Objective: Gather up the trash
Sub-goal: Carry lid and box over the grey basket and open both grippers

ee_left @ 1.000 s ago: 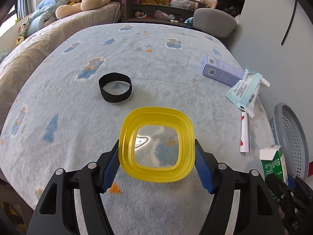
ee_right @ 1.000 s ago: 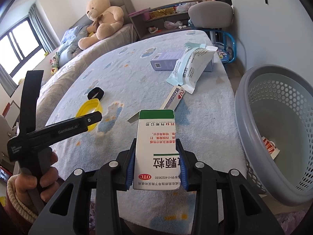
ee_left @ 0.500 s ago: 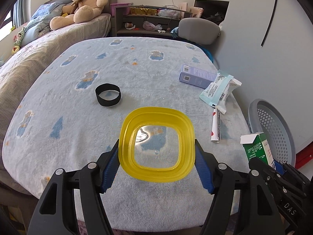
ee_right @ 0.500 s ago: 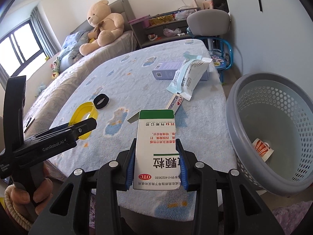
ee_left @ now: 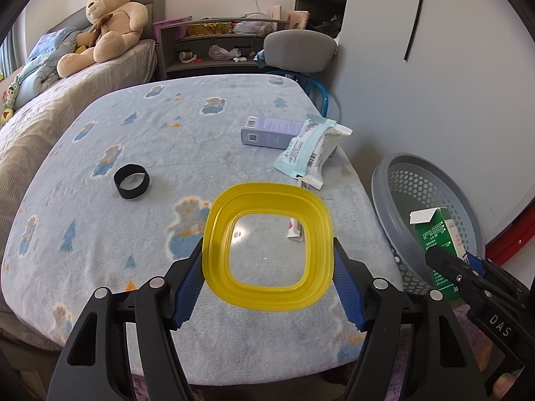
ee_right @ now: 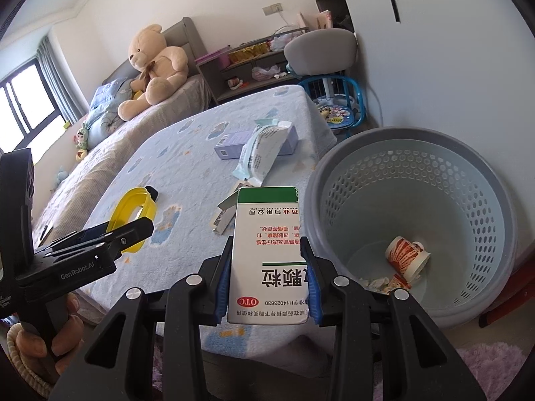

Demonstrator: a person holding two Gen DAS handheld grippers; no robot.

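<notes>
My left gripper is shut on a yellow square plastic lid with a clear centre, held above the blanket-covered table. The same yellow lid shows at the left of the right wrist view. My right gripper is shut on a green-and-white medicine box, raised near the table's corner beside the grey perforated basket. In the left wrist view that medicine box hangs in front of the basket. A crumpled paper cup lies in the basket's bottom.
On the table lie a black ring, a purple box, a light-blue wrapper pack and a small tube. A grey chair, a bed with a teddy bear and shelves stand behind.
Both grippers have drawn back from the table and risen, carrying the lid and the box. The basket has come further into both views. Neither grip has changed.
</notes>
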